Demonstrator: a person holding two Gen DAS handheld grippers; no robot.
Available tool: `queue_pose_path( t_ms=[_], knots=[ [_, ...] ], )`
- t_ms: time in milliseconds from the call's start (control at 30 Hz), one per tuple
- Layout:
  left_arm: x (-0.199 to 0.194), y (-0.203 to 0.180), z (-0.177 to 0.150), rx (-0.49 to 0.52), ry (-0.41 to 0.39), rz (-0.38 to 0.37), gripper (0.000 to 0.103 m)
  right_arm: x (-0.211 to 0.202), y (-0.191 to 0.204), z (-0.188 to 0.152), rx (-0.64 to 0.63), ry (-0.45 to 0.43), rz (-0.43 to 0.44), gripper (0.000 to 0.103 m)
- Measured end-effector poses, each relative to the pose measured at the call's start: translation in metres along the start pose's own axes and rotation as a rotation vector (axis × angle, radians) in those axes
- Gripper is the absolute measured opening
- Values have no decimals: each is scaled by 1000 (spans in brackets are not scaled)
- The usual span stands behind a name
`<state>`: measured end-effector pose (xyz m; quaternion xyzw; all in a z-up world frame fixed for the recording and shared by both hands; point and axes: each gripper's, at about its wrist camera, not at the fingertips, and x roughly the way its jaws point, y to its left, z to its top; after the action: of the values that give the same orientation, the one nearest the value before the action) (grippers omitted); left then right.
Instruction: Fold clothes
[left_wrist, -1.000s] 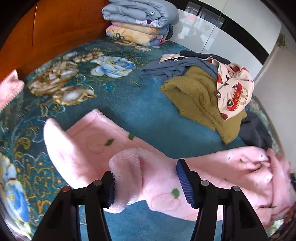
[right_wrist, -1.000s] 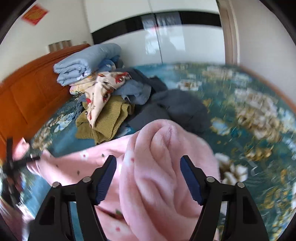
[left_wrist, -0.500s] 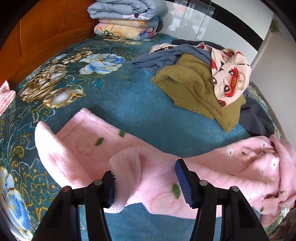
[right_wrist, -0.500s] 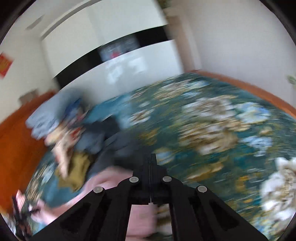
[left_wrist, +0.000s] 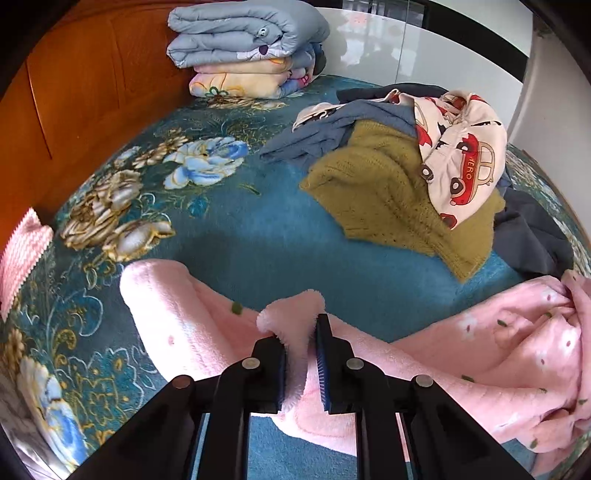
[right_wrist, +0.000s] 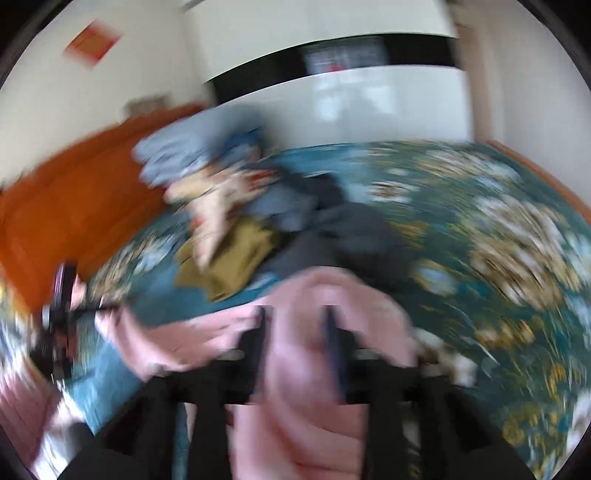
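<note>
Teal floral bed (left_wrist: 229, 236), wooden headboard (left_wrist: 85, 96) behind: pink fleece garment (left_wrist: 480, 354) spread along near edge, fold clenched in left gripper (left_wrist: 301, 354).
Right view, blurred: right gripper (right_wrist: 297, 354) astride bunched pink fleece, grip impossible to tell.

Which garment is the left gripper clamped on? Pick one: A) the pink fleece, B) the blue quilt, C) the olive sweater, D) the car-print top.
A: the left gripper pinches a raised fold of the pink fleece between its blue pads, while the olive sweater lies untouched further back.
</note>
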<state>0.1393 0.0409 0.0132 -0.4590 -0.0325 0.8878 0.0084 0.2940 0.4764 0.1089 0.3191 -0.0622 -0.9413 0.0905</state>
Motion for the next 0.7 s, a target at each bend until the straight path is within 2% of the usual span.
queue_pose_path(
  t_ms=[100,233,333,367,433,467,500,600,700],
  knots=[
    [-4,3,1,-11,5,-14,15,42,38,12,-106,106,-35,52],
    [-11,9,-1,-22,9,-38,15,114,61,17,-239,281,-260,52],
    [-15,14,1,-14,18,-50,15,148,48,10,-203,411,-283,52],
    [-16,14,2,-9,20,-48,15,149,42,7,-195,424,-299,51],
    [-18,13,4,6,21,-43,15,146,28,6,-180,421,-328,30],
    [-18,12,5,13,21,-40,15,141,21,7,-167,410,-334,15],
    [-19,10,7,17,22,-35,15,131,13,11,-142,391,-330,8],
    [-23,1,18,36,5,-11,15,101,-11,24,-64,325,-319,5],
    [-34,-15,36,76,-42,26,15,44,-54,44,49,178,-360,5]
  ],
)
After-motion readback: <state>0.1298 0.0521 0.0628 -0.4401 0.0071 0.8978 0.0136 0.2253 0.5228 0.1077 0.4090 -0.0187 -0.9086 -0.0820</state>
